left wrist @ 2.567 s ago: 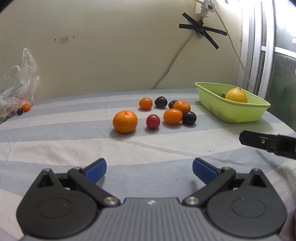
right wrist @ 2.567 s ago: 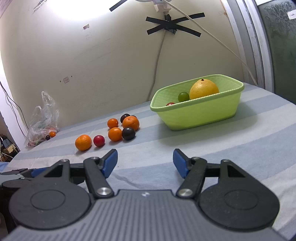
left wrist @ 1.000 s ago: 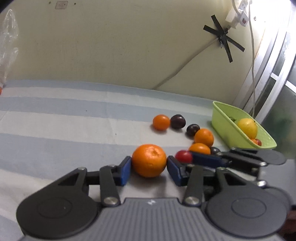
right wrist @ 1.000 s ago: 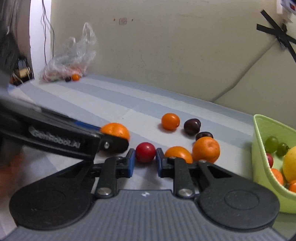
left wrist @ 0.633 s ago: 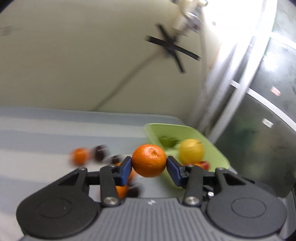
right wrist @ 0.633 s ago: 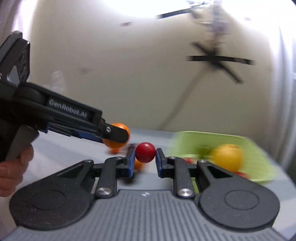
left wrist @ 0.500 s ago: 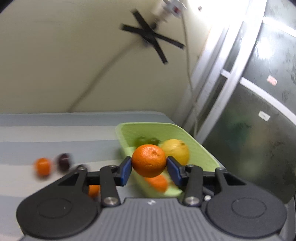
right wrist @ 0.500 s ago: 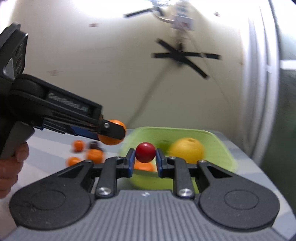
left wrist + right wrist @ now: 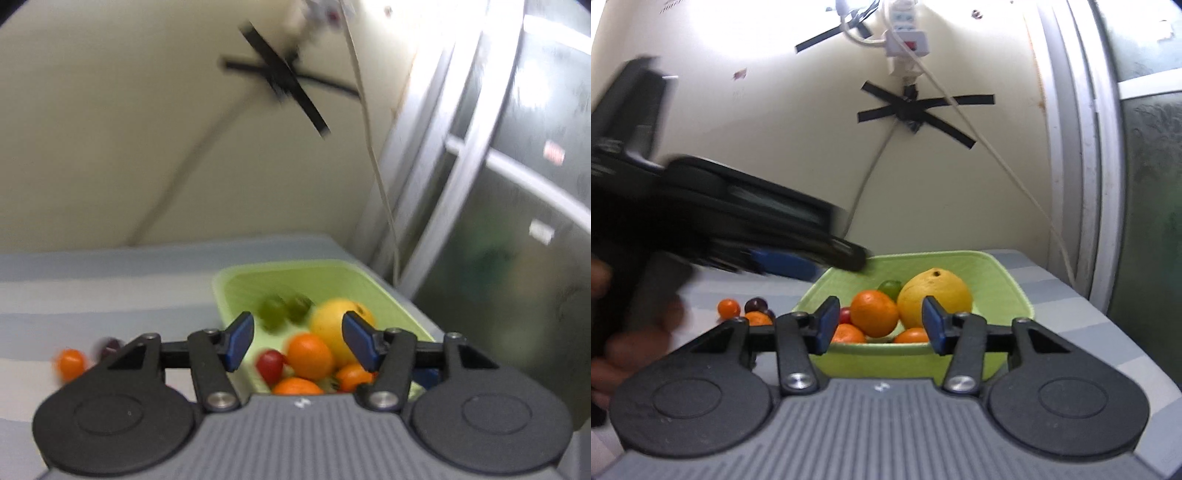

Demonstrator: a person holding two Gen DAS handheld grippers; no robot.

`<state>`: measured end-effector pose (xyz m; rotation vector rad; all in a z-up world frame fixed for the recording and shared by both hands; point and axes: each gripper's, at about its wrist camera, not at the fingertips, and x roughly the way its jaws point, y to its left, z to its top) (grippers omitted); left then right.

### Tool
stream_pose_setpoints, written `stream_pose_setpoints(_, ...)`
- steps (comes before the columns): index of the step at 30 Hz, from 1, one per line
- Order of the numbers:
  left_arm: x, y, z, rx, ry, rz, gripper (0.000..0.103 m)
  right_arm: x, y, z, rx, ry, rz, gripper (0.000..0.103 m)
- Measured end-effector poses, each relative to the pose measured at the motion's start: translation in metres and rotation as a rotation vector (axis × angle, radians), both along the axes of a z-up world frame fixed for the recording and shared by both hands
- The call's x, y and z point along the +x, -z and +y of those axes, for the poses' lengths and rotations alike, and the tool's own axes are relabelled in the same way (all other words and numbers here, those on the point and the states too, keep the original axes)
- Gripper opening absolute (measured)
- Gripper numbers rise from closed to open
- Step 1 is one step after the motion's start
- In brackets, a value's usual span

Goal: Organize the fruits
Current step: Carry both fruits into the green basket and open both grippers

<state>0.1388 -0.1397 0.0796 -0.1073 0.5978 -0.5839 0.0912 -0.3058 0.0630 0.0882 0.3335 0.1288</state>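
Cream wall fills most of what both your cameras see, with a cross of black tape [image 9: 916, 110] holding a white cable, a power strip [image 9: 907, 35] above it, and a frosted glass door [image 9: 517, 206] in a pale frame off to the right. Below, the tabletop [image 9: 92, 280] is covered in a cloth of blue-grey and white stripes. On it sits the green basket [image 9: 1015, 291], holding a big yellow fruit [image 9: 934, 291], green grapes [image 9: 284, 308] and several oranges. A few small fruits lie on the cloth beside the basket (an orange one [image 9: 728, 307] and a dark one [image 9: 755, 305] show clearly).

Half a second ago your left gripper [image 9: 297, 341] clamped the orange [image 9: 874, 313] and your right gripper [image 9: 877, 325] clamped the small red fruit [image 9: 270, 364]. Now both pairs of jaws are opening with nothing between them, and both fruits lie inside the basket among the others. Your left hand [image 9: 631, 339] shows blurred at the edge of the right camera's view.
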Motion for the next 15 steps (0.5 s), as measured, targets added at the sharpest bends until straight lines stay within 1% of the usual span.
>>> stream_pose_setpoints(3, -0.015, -0.007, 0.046, 0.007, -0.107, -0.050, 0.054, -0.006, -0.002, -0.003, 0.012, 0.029, -0.040, 0.051)
stream_pose_setpoints(6, -0.031, 0.001, 0.100, 0.041, -0.233, -0.048, 0.054, -0.011, -0.002, -0.004, 0.020, 0.046, -0.079, 0.051)
stream_pose_setpoints(8, -0.040, 0.013, 0.128, 0.067, -0.296, -0.027, 0.054, -0.016, -0.002, -0.002, 0.019, 0.051, -0.104, 0.051)
stream_pose_setpoints(10, -0.048, 0.031, 0.152, 0.093, -0.346, 0.005, 0.054, -0.018, -0.002, 0.000, 0.012, 0.043, -0.127, 0.051)
stream_pose_setpoints(11, -0.051, 0.041, 0.162, 0.108, -0.367, 0.025, 0.054, -0.018, -0.002, 0.003, 0.005, 0.034, -0.133, 0.048)
stream_pose_setpoints(12, -0.052, 0.051, 0.168, 0.113, -0.380, 0.047, 0.054, -0.017, -0.002, 0.006, 0.000, 0.023, -0.128, 0.042)
stream_pose_setpoints(13, -0.052, 0.057, 0.173, 0.107, -0.383, 0.068, 0.054, -0.017, -0.003, 0.010, -0.001, 0.007, -0.117, 0.039)
stream_pose_setpoints(15, -0.052, 0.066, 0.182, 0.068, -0.367, 0.107, 0.054, -0.018, -0.004, 0.023, 0.007, -0.056, -0.083, 0.035)
